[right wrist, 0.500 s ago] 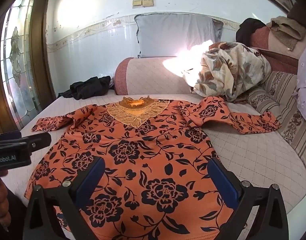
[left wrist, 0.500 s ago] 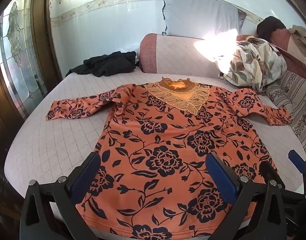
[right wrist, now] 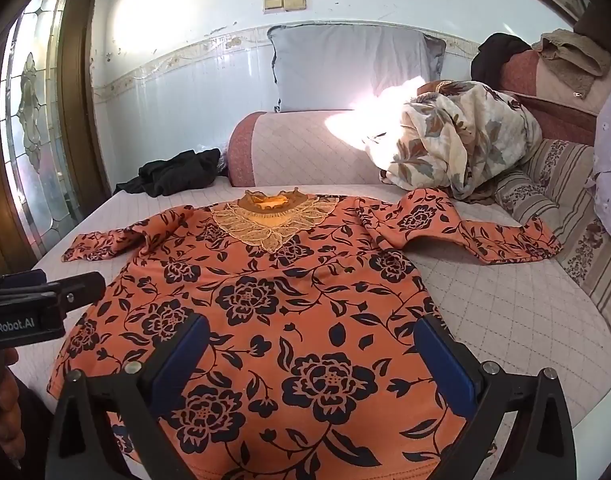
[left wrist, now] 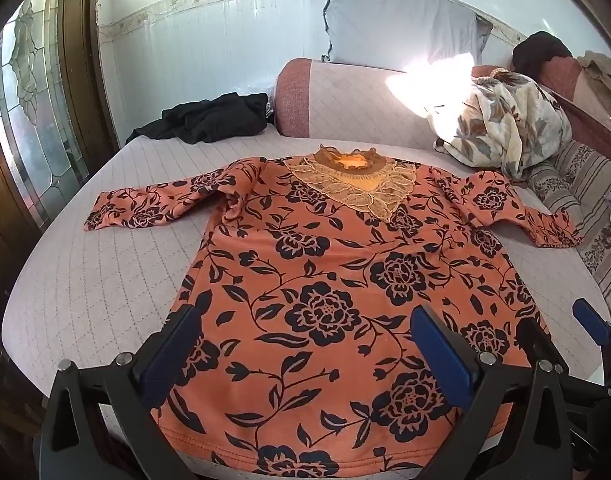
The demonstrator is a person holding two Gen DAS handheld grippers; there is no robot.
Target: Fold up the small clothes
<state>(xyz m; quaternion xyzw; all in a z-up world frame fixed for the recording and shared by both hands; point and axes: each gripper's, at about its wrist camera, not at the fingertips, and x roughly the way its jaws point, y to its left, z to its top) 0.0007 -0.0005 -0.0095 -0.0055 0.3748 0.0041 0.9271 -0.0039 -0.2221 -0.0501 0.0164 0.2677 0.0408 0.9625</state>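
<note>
An orange long-sleeved top with dark flowers (left wrist: 329,280) lies flat and face up on the bed (left wrist: 105,280), lace collar at the far end, both sleeves spread out. It also shows in the right wrist view (right wrist: 285,300). My left gripper (left wrist: 305,344) is open and empty, hovering over the hem's left half. My right gripper (right wrist: 309,356) is open and empty over the hem's right half. The right gripper's fingers (left wrist: 589,320) show at the right edge of the left wrist view. The left gripper's body (right wrist: 33,304) shows at the left of the right wrist view.
A black garment (left wrist: 209,120) lies at the bed's far left. A bolster (left wrist: 345,108) and grey pillow (left wrist: 397,24) stand at the back. A floral blanket (left wrist: 501,124) is heaped at the far right beside a striped cushion (right wrist: 565,216). A glass door (left wrist: 29,120) is left.
Both grippers have drawn back slightly and risen a little over the hem. The top has not moved.
</note>
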